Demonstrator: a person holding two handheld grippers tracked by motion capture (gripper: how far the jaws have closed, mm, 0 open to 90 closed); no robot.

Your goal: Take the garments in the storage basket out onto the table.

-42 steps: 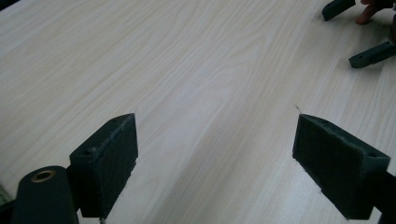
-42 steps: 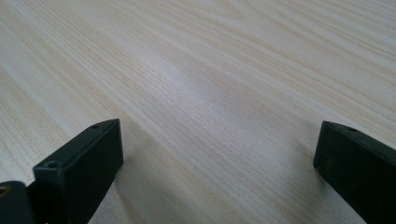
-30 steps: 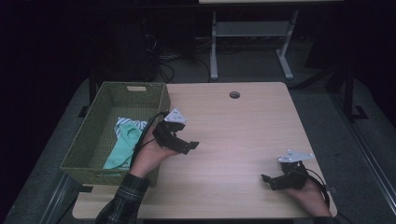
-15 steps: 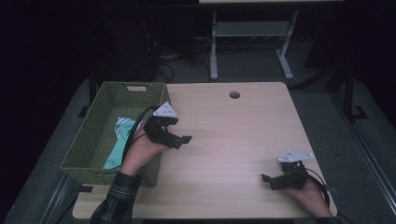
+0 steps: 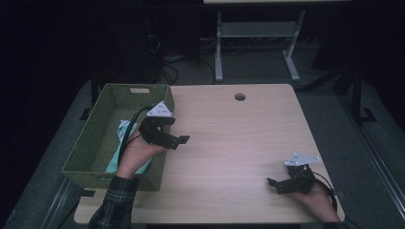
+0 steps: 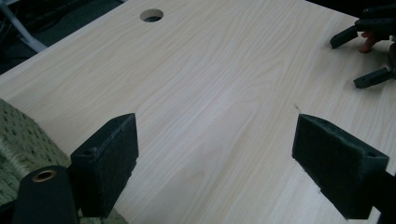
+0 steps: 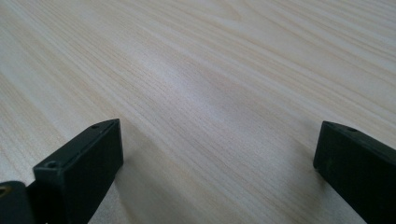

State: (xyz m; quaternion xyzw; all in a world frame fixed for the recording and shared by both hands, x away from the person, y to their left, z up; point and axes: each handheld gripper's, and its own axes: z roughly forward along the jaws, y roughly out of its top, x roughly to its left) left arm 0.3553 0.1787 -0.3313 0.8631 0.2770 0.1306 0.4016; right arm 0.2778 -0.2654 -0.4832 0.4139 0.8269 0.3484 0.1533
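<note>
Bare wooden tabletop; teal cloth already lies in the green basket at left. Left gripper and right gripper both empty, fingers spread; seemingly nothing left.

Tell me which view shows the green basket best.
High view: the whole green basket sits at the table's left edge, a light cloth inside, the left tool by its right rim. The left gripper view catches a woven corner.
</note>
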